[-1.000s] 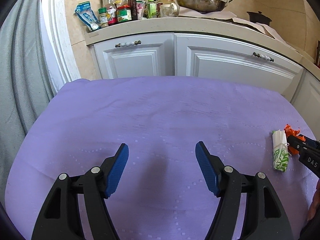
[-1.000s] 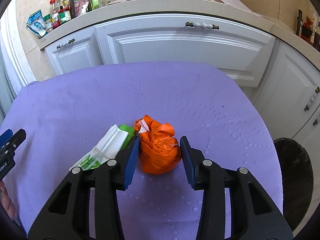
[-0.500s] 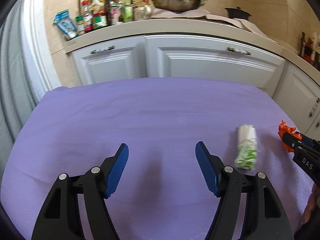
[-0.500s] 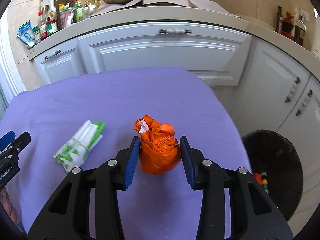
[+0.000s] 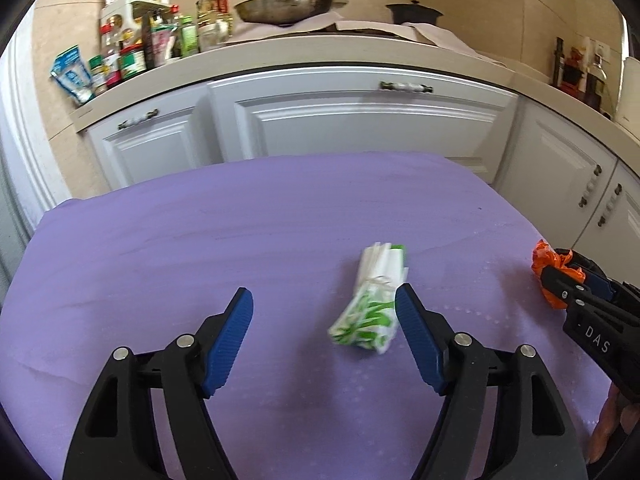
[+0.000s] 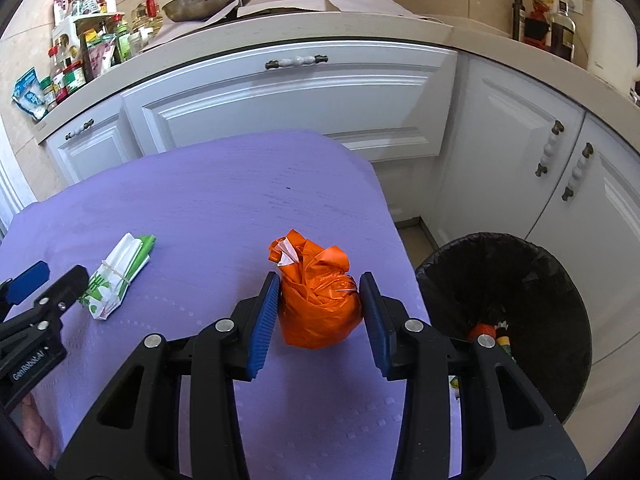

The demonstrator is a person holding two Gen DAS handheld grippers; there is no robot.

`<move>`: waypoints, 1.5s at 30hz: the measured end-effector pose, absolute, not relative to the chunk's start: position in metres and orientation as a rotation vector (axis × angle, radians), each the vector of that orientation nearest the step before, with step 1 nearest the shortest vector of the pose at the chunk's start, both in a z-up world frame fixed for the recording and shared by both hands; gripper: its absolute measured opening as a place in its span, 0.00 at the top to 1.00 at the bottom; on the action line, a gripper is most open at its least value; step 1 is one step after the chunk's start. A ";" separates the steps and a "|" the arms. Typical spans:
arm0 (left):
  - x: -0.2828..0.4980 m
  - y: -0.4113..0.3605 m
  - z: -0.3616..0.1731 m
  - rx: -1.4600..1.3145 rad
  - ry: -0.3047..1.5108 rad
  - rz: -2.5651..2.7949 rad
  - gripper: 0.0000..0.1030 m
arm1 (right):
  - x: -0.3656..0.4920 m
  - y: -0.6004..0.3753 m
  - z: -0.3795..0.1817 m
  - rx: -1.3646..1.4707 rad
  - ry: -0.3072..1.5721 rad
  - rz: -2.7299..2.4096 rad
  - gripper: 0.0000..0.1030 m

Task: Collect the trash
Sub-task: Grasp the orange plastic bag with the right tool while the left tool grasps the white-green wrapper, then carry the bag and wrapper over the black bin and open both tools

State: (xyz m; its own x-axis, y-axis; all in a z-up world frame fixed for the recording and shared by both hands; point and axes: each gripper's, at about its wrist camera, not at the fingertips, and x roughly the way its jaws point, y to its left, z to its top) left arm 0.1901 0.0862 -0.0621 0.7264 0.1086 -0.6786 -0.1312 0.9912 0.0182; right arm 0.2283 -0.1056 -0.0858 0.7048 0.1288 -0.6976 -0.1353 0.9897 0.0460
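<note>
On the purple-clothed table, near the edge closest to the bin, the right gripper is clamped on a crumpled orange plastic bag bundle, pads pressing both flanks. The bundle looks light, soft and squashy, probably slippery film; gripping across the fat middle, as now, seems safest, the knotted top would likely tear or slip.

Further from the bin on the same table lies a white-and-green folded paper packet bound with a rubber band. It looks light, fairly stiff along its length, and crushable. Best hold is probably across the banded waist. The left gripper has its jaws apart and opening, empty; the packet sits just inside its right pad, not pinched.

The round black-lined trash bin stands on the floor just beside the table, by the white cabinets. It is mostly empty, a few small colourful scraps at the bottom.
</note>
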 end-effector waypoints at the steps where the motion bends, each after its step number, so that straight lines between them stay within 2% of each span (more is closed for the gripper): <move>1: 0.192 0.083 -0.063 -0.026 0.748 0.128 0.30 | 0.228 -0.106 -0.086 -0.007 0.775 0.147 0.62; 10: 0.211 0.074 -0.076 -0.009 0.794 0.092 0.31 | 0.230 -0.109 -0.088 0.004 0.784 0.155 0.61; 13: 0.215 0.073 -0.080 -0.012 0.822 0.069 0.37 | 0.230 -0.108 -0.088 0.005 0.784 0.155 0.61; 16: 0.216 0.071 -0.084 -0.011 0.845 0.061 0.47 | 0.231 -0.108 -0.088 0.004 0.786 0.156 0.61; 17: 0.217 0.071 -0.085 -0.012 0.850 0.058 0.56 | 0.231 -0.108 -0.088 0.004 0.787 0.156 0.61; 25: 0.215 0.068 -0.087 -0.002 0.853 0.045 0.65 | 0.231 -0.109 -0.089 0.004 0.786 0.156 0.61; 33: 0.213 0.068 -0.085 -0.005 0.846 0.051 0.69 | 0.231 -0.109 -0.088 0.004 0.786 0.156 0.61; 45: 0.204 0.072 -0.081 -0.024 0.824 0.065 0.70 | 0.229 -0.109 -0.088 -0.007 0.777 0.153 0.61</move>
